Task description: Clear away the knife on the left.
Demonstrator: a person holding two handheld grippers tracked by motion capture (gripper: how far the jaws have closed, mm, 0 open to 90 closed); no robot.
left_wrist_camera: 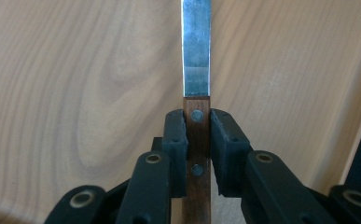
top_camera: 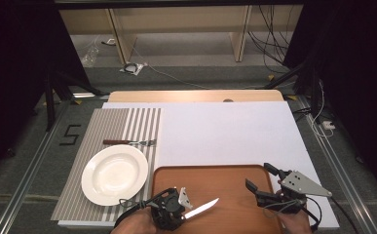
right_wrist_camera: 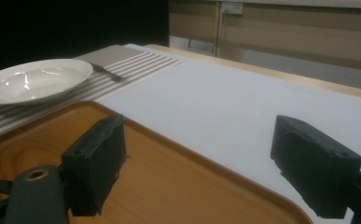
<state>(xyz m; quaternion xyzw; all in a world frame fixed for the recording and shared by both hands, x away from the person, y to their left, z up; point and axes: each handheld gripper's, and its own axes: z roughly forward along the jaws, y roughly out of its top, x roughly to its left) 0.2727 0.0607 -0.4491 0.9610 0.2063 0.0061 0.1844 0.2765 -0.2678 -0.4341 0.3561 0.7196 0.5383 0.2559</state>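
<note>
I had the knife (top_camera: 201, 208) clamped by its wooden handle in the left gripper (top_camera: 171, 210), the two jaws pressed against either side of the riveted handle (left_wrist_camera: 197, 140). The blade ran straight out ahead of the fingers, pointing right and slightly far across the near left part of the wooden tray (top_camera: 225, 175). In the high view it seemed lifted clear of the tray, though I could not be sure. The white plate (top_camera: 114, 173) sat on the striped placemat (top_camera: 79, 141) to the left, the fork (top_camera: 130, 142) beyond it. My right gripper (top_camera: 264, 179) hung over the tray's near right corner with jaws spread wide, empty. I judged the left hand far nearer the placemat.
</note>
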